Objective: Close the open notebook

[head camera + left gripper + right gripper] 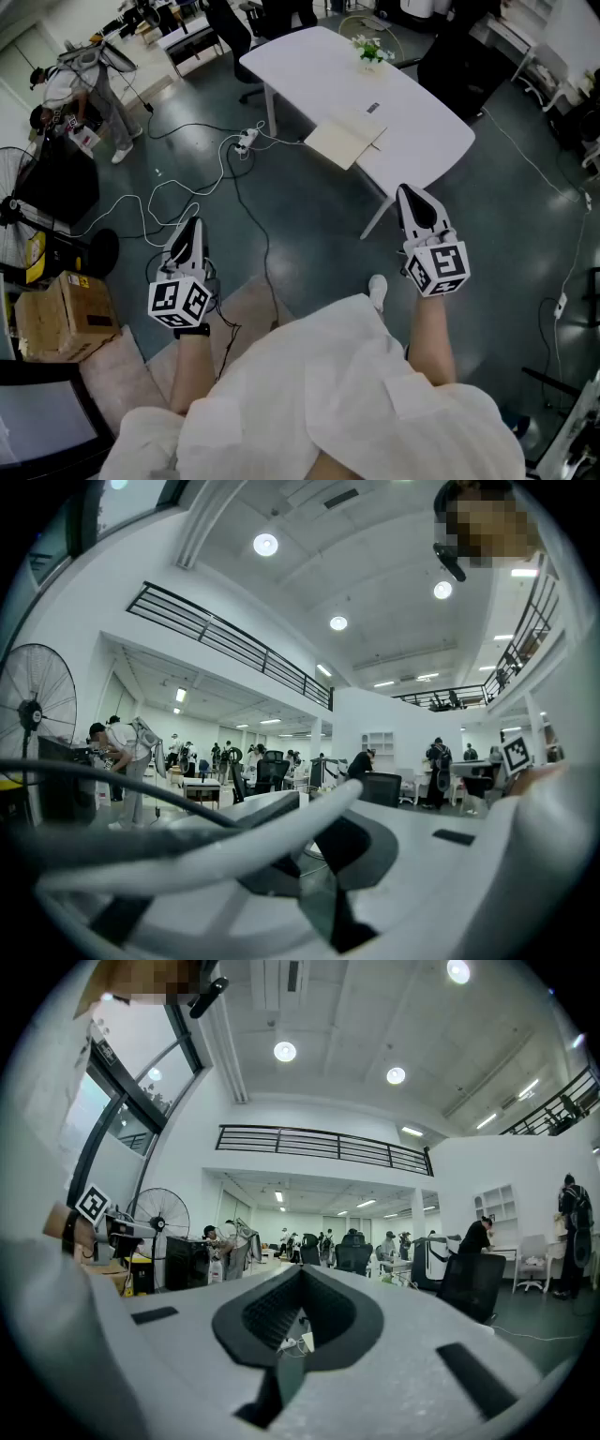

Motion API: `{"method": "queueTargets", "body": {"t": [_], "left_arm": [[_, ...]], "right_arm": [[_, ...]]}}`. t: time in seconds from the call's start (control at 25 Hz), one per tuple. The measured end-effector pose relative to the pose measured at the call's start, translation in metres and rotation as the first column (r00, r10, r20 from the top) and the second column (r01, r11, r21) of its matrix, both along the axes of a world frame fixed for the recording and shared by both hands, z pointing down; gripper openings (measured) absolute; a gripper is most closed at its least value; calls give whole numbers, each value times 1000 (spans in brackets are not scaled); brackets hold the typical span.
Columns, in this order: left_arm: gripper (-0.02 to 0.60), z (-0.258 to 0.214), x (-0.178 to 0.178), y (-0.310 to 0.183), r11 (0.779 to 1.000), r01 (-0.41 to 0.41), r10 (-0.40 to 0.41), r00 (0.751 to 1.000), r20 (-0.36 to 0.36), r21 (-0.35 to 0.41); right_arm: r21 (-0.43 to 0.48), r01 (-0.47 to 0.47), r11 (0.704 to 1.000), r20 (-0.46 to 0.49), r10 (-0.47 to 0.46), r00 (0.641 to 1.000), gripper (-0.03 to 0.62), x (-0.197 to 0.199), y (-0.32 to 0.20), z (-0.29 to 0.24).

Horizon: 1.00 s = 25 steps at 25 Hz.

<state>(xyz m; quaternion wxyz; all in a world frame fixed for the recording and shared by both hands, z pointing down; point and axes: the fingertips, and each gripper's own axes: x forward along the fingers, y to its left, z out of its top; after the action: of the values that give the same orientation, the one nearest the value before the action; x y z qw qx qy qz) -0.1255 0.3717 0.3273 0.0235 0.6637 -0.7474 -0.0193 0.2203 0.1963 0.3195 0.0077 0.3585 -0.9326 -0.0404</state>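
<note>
Both claws are closed and empty. The left claw (192, 227) and the right claw (409, 193) are held level over the grey floor, well apart from the work. Beyond them, a white power strip (246, 142) trails loose cables, a likely trip hazard on the approach. The open cream-paged notebook (345, 142) lies at the near edge of the white oval tabletop (422, 122); a careless nudge could slide it off.
</note>
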Motion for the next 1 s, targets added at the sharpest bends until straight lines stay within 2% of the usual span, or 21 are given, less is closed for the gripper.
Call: {"method": "queueTargets", "body": {"t": [0.56,0.76,1.0], "left_arm": [[31,6,-18,-8,999,30,-30,1000,-1,-13],[31,11,-6,-30,1000,7,-7,1000,-6,-20],[31,11,20,-80,999,-23,23,1000,-1,-26]], "right_arm": [[-11,21,1000,-49,-21,999,2,-15,-15,13],[-51,41,998,-33,-42,999,3,-9,-28,23],[-31,61,998,-94,-64,994,3,-1,-61,34]]}}
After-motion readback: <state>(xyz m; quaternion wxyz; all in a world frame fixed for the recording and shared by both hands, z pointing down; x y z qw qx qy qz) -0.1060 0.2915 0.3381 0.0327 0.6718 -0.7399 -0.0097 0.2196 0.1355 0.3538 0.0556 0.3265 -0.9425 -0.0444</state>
